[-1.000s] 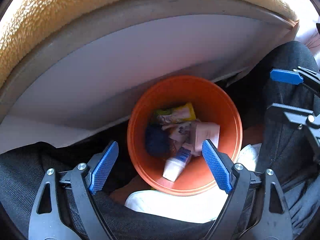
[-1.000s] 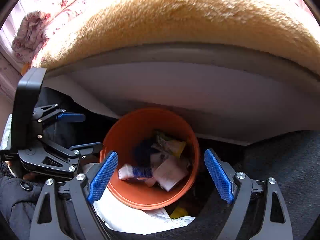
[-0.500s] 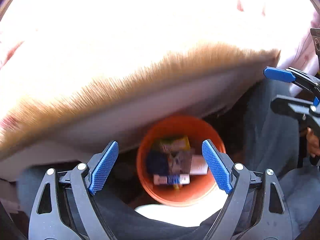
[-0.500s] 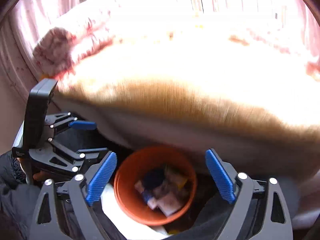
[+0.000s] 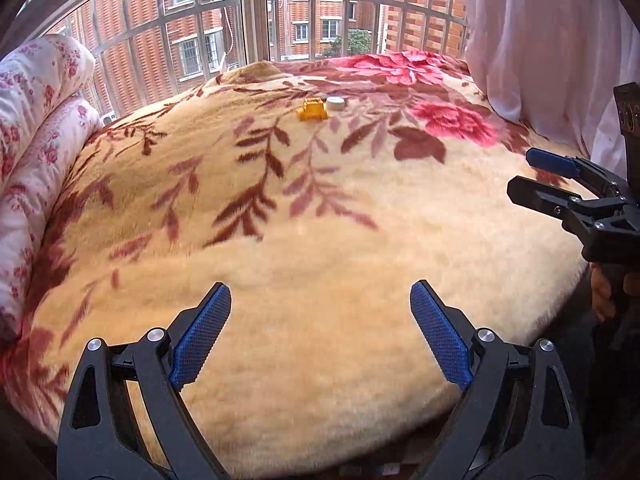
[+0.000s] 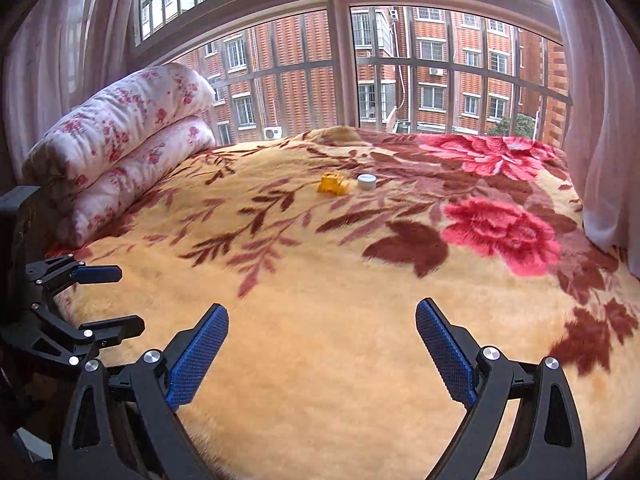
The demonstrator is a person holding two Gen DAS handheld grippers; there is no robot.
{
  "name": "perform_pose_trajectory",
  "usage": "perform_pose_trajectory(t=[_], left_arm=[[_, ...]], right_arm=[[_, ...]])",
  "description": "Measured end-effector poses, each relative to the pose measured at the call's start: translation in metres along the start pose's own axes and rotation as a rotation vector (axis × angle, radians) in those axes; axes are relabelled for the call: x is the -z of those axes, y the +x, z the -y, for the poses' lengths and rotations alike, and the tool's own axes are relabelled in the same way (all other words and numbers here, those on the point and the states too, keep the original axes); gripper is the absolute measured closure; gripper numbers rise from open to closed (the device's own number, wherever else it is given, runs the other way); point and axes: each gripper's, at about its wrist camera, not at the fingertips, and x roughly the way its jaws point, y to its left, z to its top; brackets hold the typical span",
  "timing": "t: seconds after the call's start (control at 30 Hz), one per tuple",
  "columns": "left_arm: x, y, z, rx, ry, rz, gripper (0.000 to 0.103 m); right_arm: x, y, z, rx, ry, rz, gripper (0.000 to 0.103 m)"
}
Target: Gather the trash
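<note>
A small yellow object (image 5: 313,109) and a white round cap (image 5: 335,103) lie side by side far back on the cream floral blanket (image 5: 320,240); they also show in the right wrist view, the yellow object (image 6: 333,183) left of the cap (image 6: 366,181). My left gripper (image 5: 320,332) is open and empty above the blanket's near edge. My right gripper (image 6: 322,344) is open and empty, to the right of the left one. Each gripper shows in the other's view, the right gripper (image 5: 532,178) and the left gripper (image 6: 120,300). The orange bin is out of view.
A folded floral quilt (image 6: 120,140) is stacked at the bed's left. A barred window (image 6: 360,60) runs behind the bed. White curtains (image 5: 552,40) hang at the right. The bed's front edge (image 5: 320,460) is just below my grippers.
Both grippers have tilted up from the orange bin full of trash below the bed to face across the bed top. The bin has left both views. Both stay open.
</note>
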Motion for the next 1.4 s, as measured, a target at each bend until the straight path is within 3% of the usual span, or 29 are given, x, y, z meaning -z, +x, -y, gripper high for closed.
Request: perform_pose_trajectory(t=[0.23, 0.33, 0.5, 0.73, 0.83, 0.97, 1.03, 1.1, 1.23, 1.4], left_arm=[[-0.086, 0.063, -0.014, -0.038, -0.086, 0.001, 0.014], [-0.113, 0.096, -0.018, -0.034, -0.141, -0.017, 0.014], [-0.149, 0.15, -0.014, -0.099, -0.145, -0.049, 0.014], [-0.175, 0.201, -0.016, -0.123, -0.174, -0.068, 0.014], [-0.185, 0.218, -0.015, -0.139, -0.165, -0.073, 0.014], [-0.193, 0.235, -0.015, -0.15, -0.17, -0.069, 0.015], [-0.194, 0.238, -0.012, -0.154, -0.151, -0.064, 0.028], [-0.194, 0.239, -0.009, -0.162, -0.135, -0.056, 0.033], [-0.194, 0.238, -0.003, -0.149, -0.099, -0.039, 0.057], [-0.188, 0.226, 0.005, -0.166, -0.06, -0.015, 0.058]], right_arm=[[-0.059, 0.057, 0.052, 0.091, 0.148, 0.071, 0.01], [-0.08, 0.081, 0.072, 0.119, 0.194, 0.086, 0.009], [-0.103, 0.121, 0.095, 0.171, 0.222, 0.09, 0.009], [-0.092, 0.142, 0.119, 0.208, 0.304, 0.134, 0.008], [-0.088, 0.148, 0.127, 0.183, 0.338, 0.102, 0.008], [-0.087, 0.146, 0.133, 0.165, 0.372, 0.125, 0.007], [-0.086, 0.147, 0.133, 0.159, 0.378, 0.12, 0.007], [-0.086, 0.149, 0.134, 0.153, 0.382, 0.11, 0.007], [-0.085, 0.15, 0.133, 0.158, 0.381, 0.109, 0.007], [-0.084, 0.155, 0.134, 0.155, 0.382, 0.088, 0.007]])
